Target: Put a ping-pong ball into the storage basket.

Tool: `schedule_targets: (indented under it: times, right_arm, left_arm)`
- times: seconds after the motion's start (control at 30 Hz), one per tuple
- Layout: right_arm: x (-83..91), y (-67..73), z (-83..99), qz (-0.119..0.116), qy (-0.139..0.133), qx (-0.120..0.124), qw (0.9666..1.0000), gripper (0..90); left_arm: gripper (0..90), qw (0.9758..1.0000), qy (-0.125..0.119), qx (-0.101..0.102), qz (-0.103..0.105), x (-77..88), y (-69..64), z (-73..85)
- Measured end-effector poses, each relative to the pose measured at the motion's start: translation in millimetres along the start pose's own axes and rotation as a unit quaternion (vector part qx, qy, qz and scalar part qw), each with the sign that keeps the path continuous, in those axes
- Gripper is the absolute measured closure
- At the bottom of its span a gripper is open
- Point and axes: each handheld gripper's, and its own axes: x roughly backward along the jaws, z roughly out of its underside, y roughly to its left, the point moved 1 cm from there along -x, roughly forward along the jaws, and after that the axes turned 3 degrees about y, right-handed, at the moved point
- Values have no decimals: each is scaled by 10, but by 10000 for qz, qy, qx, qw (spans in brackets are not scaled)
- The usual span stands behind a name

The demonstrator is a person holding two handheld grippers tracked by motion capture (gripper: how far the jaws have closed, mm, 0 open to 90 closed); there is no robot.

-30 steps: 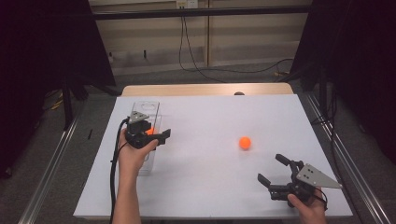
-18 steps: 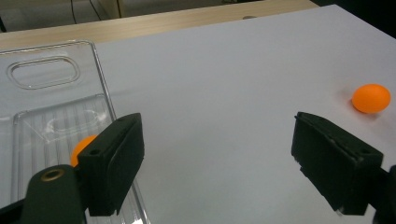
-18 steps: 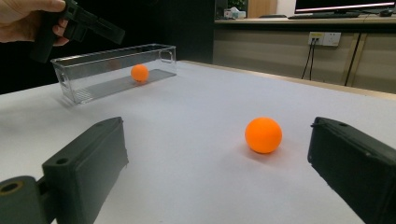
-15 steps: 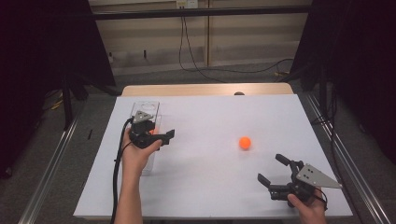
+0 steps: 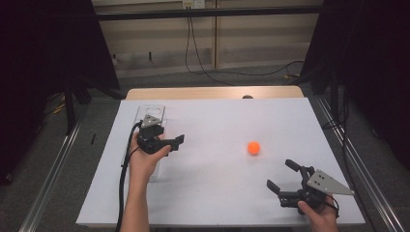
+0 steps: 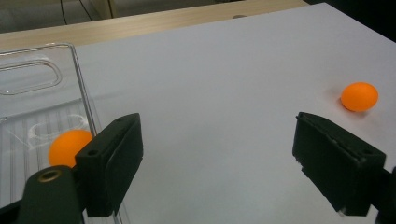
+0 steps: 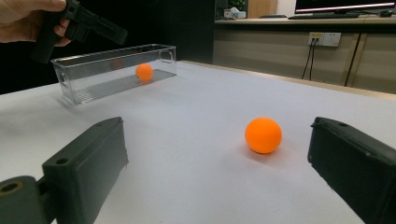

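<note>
Black left tongs gaping empty beside clear bin, right tongs spread, holding nothing

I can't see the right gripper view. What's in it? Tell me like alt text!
A small orange ball sits on a white table, just ahead of the right gripper, whose two black jaws are open and empty. Farther back stands a clear plastic box with another orange ball inside, and a hand holds the left gripper above it.

Bare table lies around ball; bin well apart.
</note>
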Motion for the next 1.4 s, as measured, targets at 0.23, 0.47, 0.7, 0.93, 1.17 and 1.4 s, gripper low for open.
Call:
schedule_targets:
  times: [0.23,0.47,0.7,0.93,1.17,1.4]
  right_arm:
    - [-1,1,1,-4,4,3,10000,43]
    - [-1,1,0,-9,0,6,10000,43]
    - [0,1,0,-7,0,3,10000,42]
    - [-1,2,0,-11,-2,15,10000,43]
    - [-3,3,0,-17,6,17,10000,42]
    - [-6,5,0,-16,7,6,10000,42]
  left_arm:
    - [160,10000,32,-33,41,-27,-31,-3]
    - [158,10000,40,-43,75,-53,-66,-7]
    - [156,9999,68,-94,108,-76,-86,-8]
    - [155,9998,50,-108,130,-98,-113,-11]
    - [154,9997,57,-110,202,-132,-147,-12]
    - [152,9996,62,-140,234,-163,-183,-17]
